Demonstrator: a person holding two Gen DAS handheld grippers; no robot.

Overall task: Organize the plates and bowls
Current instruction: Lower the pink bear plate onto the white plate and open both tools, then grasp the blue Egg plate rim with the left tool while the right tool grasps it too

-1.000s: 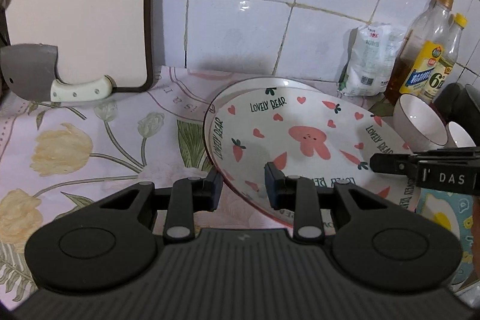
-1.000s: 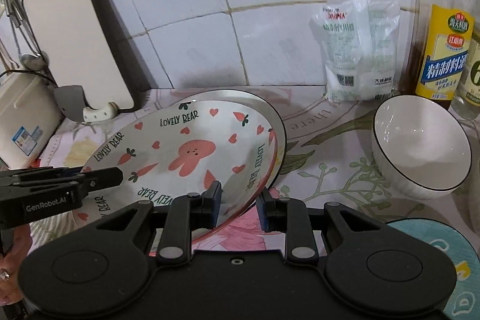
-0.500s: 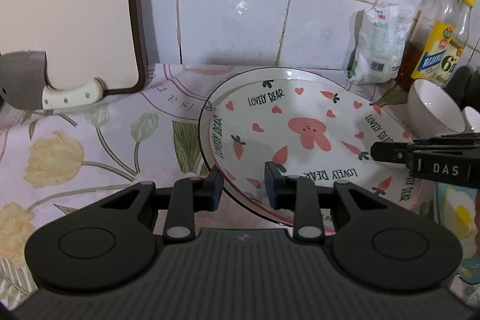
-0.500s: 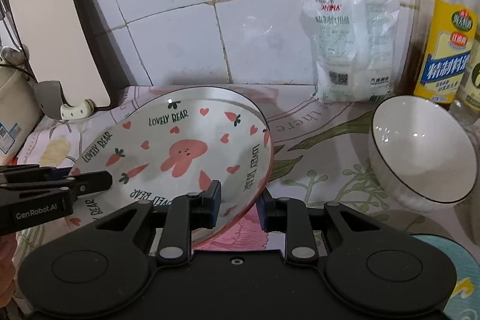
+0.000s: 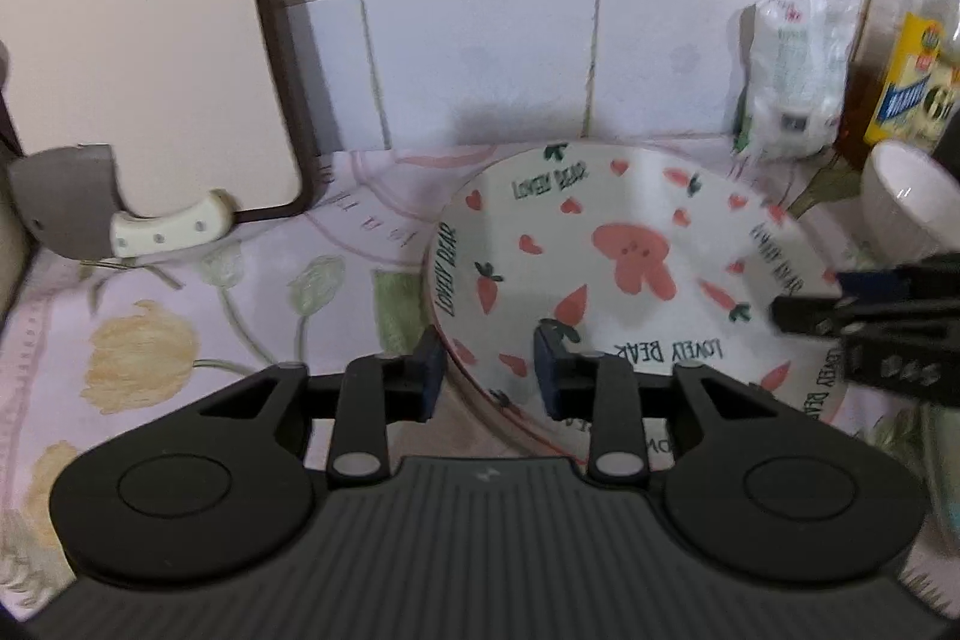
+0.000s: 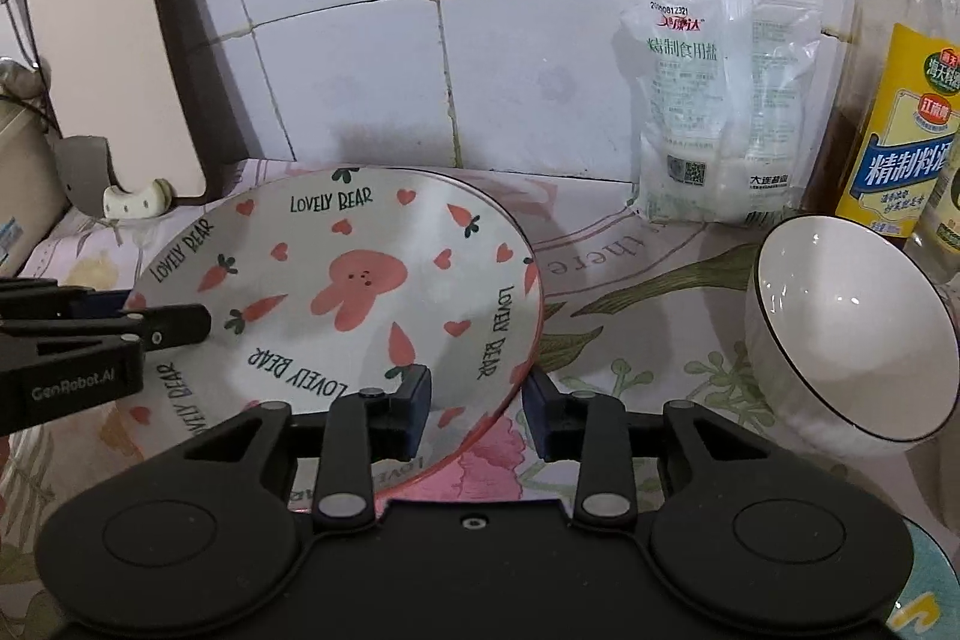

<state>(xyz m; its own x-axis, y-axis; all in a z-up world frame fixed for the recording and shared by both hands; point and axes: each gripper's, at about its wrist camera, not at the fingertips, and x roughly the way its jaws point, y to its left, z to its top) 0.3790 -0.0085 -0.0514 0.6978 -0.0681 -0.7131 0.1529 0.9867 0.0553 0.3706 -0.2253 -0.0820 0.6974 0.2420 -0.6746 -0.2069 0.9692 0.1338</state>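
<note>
Fingers on your left gripper [image 5: 487, 370] and right gripper [image 6: 474, 409] are opening, each straddling the rabbit plate's [image 6: 336, 280] rim without pressing. It lies on the floral worktop [image 5: 180, 292]. Withdraw crookedly and you could drag it toward the white bowl [image 6: 852, 334].

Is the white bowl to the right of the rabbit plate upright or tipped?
Tipped. The white bowl leans on its side, its empty inside facing the camera, rim well off level.

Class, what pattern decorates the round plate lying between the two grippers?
White round plate: pink rabbit, carrots, hearts, "LOVELY BEAR" lettering. Clearest in the right wrist view.
</note>
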